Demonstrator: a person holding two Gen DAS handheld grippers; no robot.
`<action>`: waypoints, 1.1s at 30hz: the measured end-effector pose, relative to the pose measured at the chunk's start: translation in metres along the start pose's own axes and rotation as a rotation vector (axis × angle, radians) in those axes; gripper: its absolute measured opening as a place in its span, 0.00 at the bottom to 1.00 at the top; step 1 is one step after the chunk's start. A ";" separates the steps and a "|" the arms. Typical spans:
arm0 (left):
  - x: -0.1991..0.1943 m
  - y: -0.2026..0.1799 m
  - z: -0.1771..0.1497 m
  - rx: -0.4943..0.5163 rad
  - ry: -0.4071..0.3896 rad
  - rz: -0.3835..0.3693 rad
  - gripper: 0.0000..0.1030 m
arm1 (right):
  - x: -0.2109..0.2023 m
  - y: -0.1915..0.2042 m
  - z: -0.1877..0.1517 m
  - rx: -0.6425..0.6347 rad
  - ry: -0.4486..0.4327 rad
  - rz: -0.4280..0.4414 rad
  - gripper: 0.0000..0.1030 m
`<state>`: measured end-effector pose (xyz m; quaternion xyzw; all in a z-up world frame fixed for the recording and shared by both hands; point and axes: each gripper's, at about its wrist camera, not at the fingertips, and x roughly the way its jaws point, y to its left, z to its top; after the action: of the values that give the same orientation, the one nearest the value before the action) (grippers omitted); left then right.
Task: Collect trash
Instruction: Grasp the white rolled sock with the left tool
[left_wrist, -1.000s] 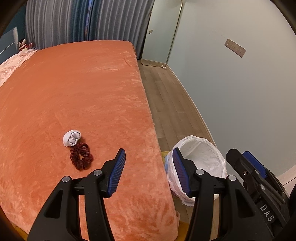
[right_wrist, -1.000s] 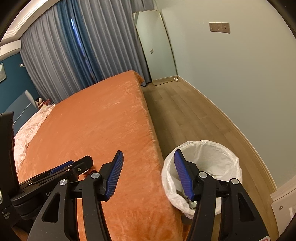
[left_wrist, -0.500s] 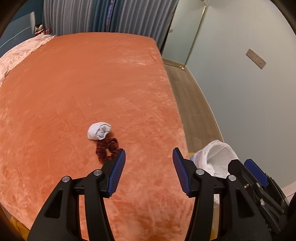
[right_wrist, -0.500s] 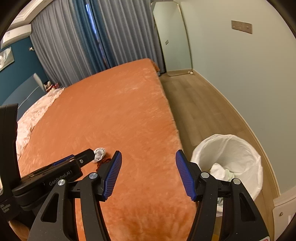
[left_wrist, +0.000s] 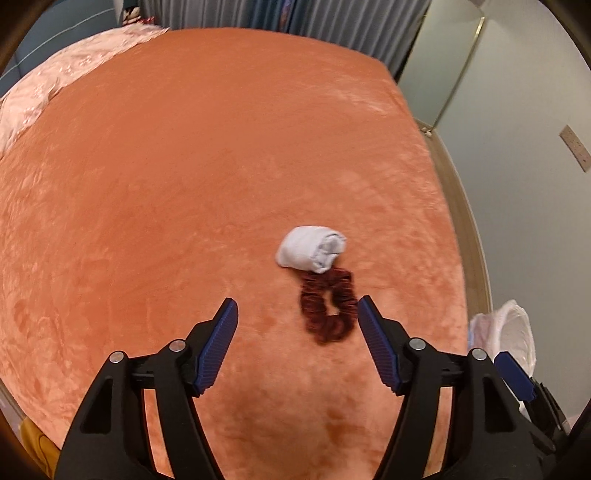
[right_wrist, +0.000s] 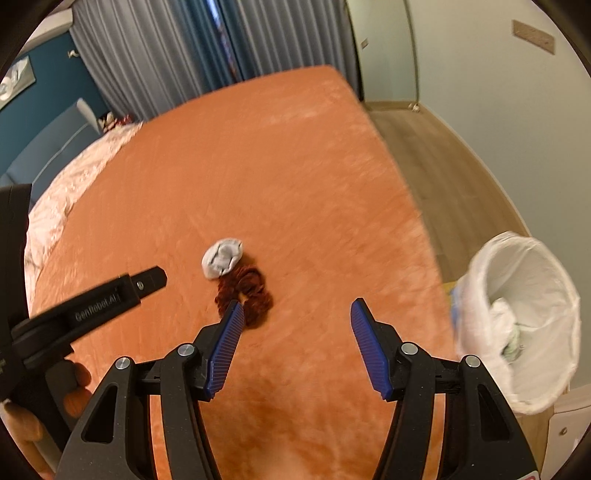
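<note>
- The white crumpled wad (left_wrist: 312, 250) is lying on the orange bed (left_wrist: 184, 166), touching the dark red scrunchie (left_wrist: 328, 304).
- The left tool (left_wrist: 293, 323) is hovering just short of the scrunchie, fingers spread wide, gripping nothing.
- The right tool (right_wrist: 295, 325) is gaping wide too, empty, the scrunchie (right_wrist: 243, 291) just beyond its left finger.
- The lined trash bin (right_wrist: 517, 317) is standing on the floor beside the bed, right of the scrunchie.

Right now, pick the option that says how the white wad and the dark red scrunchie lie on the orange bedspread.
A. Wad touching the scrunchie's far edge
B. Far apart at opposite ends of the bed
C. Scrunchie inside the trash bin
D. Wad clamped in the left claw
A: the white wad rests against the far edge of the dark red scrunchie on the orange bedspread, and both claws are open and empty.
</note>
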<state>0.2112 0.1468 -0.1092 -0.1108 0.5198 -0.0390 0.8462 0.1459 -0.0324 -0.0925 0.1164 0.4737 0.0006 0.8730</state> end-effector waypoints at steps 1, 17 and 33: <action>0.009 0.007 0.003 -0.011 0.013 0.005 0.62 | 0.010 0.005 0.000 -0.003 0.016 0.004 0.57; 0.105 0.010 0.040 -0.019 0.142 -0.023 0.67 | 0.132 0.030 0.013 0.024 0.175 0.015 0.57; 0.130 -0.006 0.033 0.049 0.190 -0.108 0.24 | 0.161 0.023 -0.010 0.062 0.234 0.087 0.16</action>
<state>0.3000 0.1226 -0.2066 -0.1137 0.5899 -0.1074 0.7922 0.2291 0.0102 -0.2256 0.1630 0.5667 0.0375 0.8067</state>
